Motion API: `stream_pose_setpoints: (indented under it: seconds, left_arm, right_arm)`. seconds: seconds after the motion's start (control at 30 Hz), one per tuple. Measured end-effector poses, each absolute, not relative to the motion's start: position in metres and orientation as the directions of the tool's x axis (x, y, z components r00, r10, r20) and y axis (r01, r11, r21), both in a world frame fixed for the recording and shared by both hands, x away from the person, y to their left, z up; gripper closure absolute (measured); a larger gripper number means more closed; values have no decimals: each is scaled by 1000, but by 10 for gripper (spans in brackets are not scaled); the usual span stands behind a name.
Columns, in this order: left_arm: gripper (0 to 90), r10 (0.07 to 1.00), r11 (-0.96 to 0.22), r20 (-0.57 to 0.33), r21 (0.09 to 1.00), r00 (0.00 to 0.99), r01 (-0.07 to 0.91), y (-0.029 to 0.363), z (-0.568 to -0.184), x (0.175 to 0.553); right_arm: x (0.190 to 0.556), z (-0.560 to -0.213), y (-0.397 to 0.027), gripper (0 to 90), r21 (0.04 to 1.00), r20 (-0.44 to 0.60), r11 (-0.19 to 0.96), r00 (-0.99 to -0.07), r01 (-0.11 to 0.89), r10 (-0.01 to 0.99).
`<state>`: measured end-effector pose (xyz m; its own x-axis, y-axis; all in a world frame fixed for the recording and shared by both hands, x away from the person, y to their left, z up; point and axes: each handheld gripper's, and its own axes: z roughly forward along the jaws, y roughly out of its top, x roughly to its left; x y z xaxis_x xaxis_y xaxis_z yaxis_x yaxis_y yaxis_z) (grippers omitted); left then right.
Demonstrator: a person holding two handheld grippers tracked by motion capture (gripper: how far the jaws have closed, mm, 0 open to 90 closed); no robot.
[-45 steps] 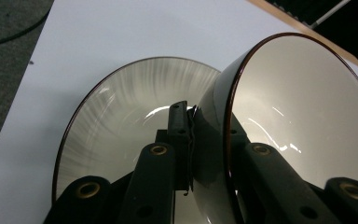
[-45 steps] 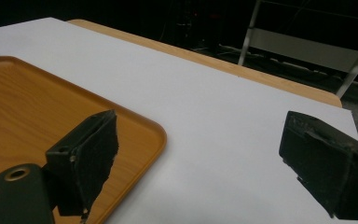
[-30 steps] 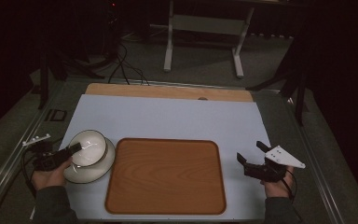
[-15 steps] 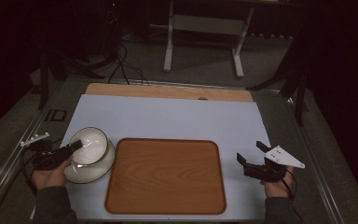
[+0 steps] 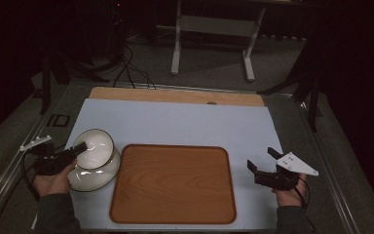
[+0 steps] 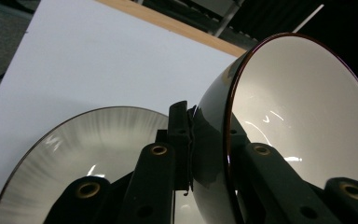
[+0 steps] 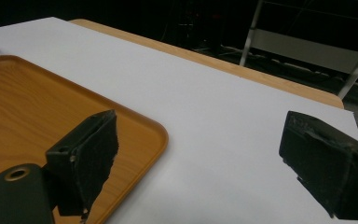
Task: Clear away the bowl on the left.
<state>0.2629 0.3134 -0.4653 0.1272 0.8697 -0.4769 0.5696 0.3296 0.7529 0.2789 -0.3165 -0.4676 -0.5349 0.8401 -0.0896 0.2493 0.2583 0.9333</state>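
The top bowl (image 5: 96, 146) is tipped up on its side, its white inside facing right toward the tray (image 5: 173, 184), and it sits lifted out of the lower bowl (image 5: 95, 174) at the tray's left edge. My left gripper (image 5: 78, 149) is clamped on its rim: in the left gripper view I see one jaw inside the white wall (image 6: 303, 107) and the other against the dark outside, with the lower bowl (image 6: 74, 149) below. So the tray lies directly to the right of what I hold, just beside it, and I judge a short carry that way is what the next move turns on. My left hand is much the nearer. My right gripper (image 5: 264, 165) hangs well apart past the tray's right edge, jaws spread wide and empty over the white mat (image 7: 223, 135).
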Motion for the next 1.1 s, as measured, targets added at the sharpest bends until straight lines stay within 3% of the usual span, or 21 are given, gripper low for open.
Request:
stream_pose_setpoints:
  seconds: [1.1]
  left_arm:
    - [809,862,267,-451,792,232,549,280,-449,269]
  right_arm:
    - [279,-468,-316,113,933,-91,261,-538,249,838]
